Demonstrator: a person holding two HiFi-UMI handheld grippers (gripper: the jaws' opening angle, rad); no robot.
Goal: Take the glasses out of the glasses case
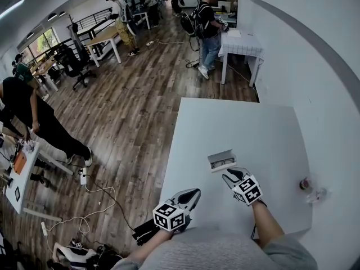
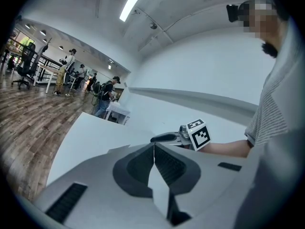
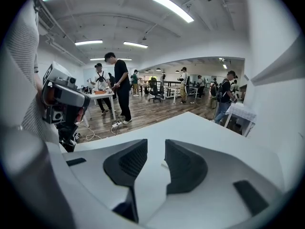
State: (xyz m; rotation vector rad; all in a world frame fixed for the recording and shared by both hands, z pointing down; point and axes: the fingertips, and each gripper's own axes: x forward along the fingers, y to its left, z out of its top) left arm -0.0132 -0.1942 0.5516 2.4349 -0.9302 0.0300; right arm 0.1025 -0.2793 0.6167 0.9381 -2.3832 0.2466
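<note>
Glasses [image 1: 224, 163] in case [image 1: 218, 154] look light, fragile; best pinched gently by the frame. Left gripper [image 1: 192, 195] clenched, empty; right gripper [image 1: 230, 177] released.

I count two: my left hand-held gripper [image 1: 193, 194] and my right hand-held gripper [image 1: 228, 176]. One counter [image 1: 253, 128] lies before me, bearing one open glasses case [image 1: 221, 161] and two small items [image 1: 305, 183] by the wall, too small to name

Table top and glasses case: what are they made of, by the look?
Table: matte white, even colour, no grain, so probably laminate or painted board. Glasses case: pale grey, straight edges and a flat lid suggest a rigid shell, plastic or covered card; too small to tell.
</note>
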